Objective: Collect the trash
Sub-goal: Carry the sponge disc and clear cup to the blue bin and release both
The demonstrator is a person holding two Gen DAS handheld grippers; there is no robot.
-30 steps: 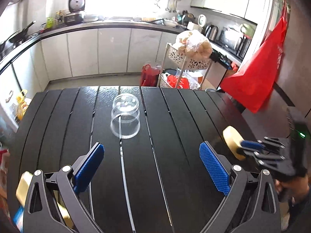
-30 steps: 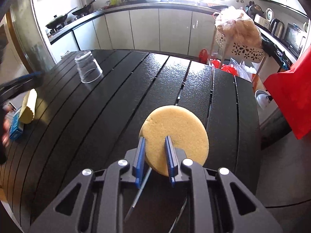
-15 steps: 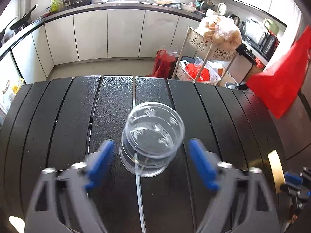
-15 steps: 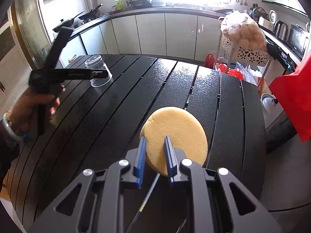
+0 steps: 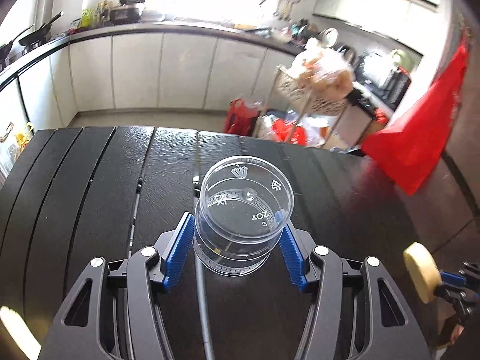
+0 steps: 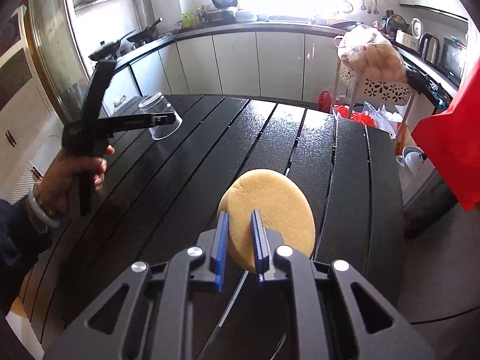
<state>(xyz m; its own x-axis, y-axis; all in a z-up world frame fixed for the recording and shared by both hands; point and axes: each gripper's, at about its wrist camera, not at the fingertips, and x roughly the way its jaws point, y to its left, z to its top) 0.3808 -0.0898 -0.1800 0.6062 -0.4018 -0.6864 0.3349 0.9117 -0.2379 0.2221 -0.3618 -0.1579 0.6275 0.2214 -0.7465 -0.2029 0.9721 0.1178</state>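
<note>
Both grippers are engaged: the left gripper (image 5: 237,249) has just been closing, its blue pads now pressed on an upturned clear plastic cup (image 5: 244,210) on the black slatted table (image 5: 90,195); the right gripper (image 6: 240,247) is clamped on a yellow round sponge (image 6: 276,207). Lifting the cup is judged next. "4OZ 3" can be read on its base.

Two black hand-held tools with blue ribbed pads

Each tool, left tool (image 5: 237,255) and right tool (image 6: 238,247), has silver screws on open-framed black arms; a dark blue sleeve (image 6: 15,234) and pale bangle (image 6: 39,210) show.
</note>
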